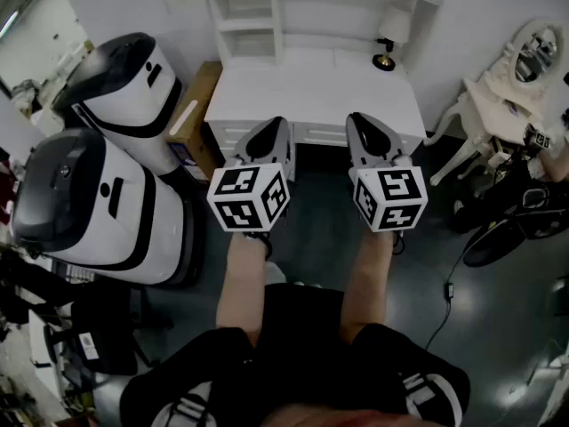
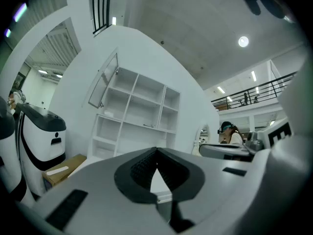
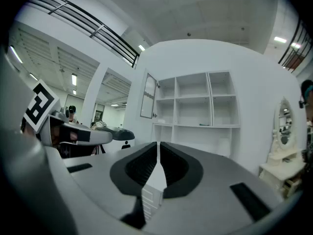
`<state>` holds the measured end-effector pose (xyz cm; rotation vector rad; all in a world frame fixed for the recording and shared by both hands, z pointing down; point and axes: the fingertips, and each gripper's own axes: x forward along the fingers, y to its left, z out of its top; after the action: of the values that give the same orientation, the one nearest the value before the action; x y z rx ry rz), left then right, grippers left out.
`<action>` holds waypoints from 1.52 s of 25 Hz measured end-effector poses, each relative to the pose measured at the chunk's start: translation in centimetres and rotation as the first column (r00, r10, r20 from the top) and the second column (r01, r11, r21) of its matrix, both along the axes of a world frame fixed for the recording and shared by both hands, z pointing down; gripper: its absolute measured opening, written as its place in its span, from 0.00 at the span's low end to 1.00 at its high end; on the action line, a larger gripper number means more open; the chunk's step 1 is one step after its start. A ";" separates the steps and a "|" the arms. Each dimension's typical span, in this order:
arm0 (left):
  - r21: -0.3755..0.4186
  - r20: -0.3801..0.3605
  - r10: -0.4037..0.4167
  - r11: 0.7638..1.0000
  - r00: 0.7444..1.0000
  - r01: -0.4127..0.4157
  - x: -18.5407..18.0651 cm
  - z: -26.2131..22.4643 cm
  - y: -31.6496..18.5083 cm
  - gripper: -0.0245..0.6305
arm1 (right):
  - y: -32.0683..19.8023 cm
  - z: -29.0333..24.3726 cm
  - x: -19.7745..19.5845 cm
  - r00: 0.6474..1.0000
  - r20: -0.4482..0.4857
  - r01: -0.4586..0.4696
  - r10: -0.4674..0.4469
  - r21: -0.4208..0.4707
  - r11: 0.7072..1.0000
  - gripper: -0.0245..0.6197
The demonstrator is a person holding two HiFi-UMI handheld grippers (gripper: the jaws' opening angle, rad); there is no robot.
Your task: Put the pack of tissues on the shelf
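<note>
The left tongs [image 1: 273, 123] and the right tongs [image 1: 360, 118] are both clenched on nothing, side by side above the floor [image 1: 311, 238]. They point to 12 o'clock at the white worktop [image 1: 302, 78] and its shelf [image 1: 267, 12]. A small pale thing [image 2: 108, 114] lies in one shelf compartment, but it is too small to tell whether it is the pack of tissues.

No legible text, number or brand name appears in any view. The left cube [image 1: 248, 198] on the left gripper [image 1: 272, 124] and the right cube [image 1: 389, 198] on the right gripper [image 1: 358, 119] carry black-and-white square marker patterns only (coded blocks, not characters). The cardboard box [image 1: 203, 87] beside the desk [image 1: 311, 87] bears a white label strip [image 1: 182, 121]; its print is too small to read. The white print on the person's sleeve [image 1: 187, 407] shows no readable characters.
</note>
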<state>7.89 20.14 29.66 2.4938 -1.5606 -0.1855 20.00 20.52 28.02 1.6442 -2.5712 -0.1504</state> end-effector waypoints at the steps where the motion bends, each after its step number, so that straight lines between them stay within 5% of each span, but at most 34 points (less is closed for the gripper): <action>1: 0.002 0.000 0.004 1.000 1.000 -0.004 0.2 -0.1 0.0 0.05 | 0.1 0.0 0.0 1.000 0.001 0.003 -0.003 0.003 1.000 0.07; 18: 0.030 0.003 0.002 1.000 1.000 -0.003 1.2 -1.5 0.4 0.05 | 0.2 -1.6 2.2 0.998 0.070 -0.004 0.001 0.050 0.999 0.07; 26: -0.014 0.011 -0.019 1.000 1.000 0.019 0.4 0.2 -1.4 0.05 | -0.8 0.2 -0.3 0.986 0.081 0.149 -0.149 0.003 0.989 0.07; 38: -0.104 0.020 0.014 0.994 1.000 -0.012 0.7 3.8 -5.9 0.05 | -5.9 4.2 0.4 0.992 0.110 0.078 -0.066 -0.110 0.991 0.07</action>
<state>8.60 14.28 33.48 2.4328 -1.5205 -0.0746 20.40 14.60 32.21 1.5608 -2.6633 0.0804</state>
